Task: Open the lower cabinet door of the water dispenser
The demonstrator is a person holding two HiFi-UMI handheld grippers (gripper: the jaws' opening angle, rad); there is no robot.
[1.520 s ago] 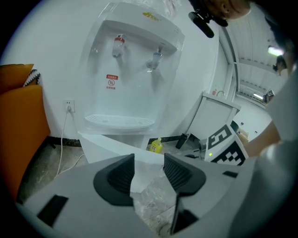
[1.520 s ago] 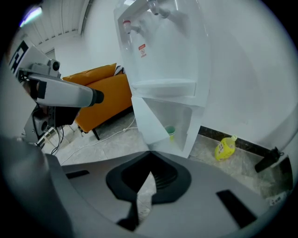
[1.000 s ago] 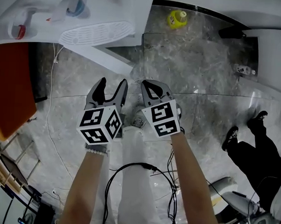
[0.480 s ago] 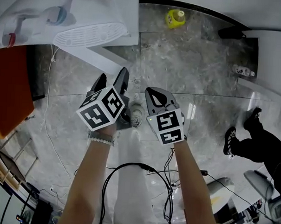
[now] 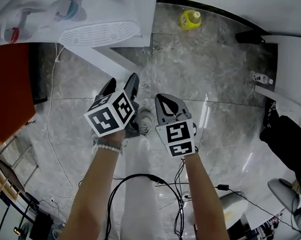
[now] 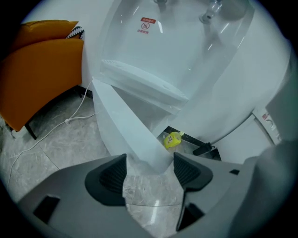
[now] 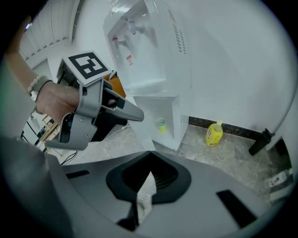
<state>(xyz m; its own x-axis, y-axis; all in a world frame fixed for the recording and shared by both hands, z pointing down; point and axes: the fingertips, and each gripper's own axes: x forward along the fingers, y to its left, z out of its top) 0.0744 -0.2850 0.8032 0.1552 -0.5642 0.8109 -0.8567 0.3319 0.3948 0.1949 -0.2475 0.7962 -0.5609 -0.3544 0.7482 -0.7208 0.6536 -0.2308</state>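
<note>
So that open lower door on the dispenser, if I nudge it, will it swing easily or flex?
The door looks like a thin white panel, so it is probably light and quick to swing at a slight push. Its smooth face may slip in a grip; the edge seems the better hold. The tall dispenser behind it looks unlikely to tip.

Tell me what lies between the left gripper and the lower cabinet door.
Nothing but bare marble floor. The left gripper view shows it: the open left gripper frames the lower cabinet door edge, with only floor before it.
</note>
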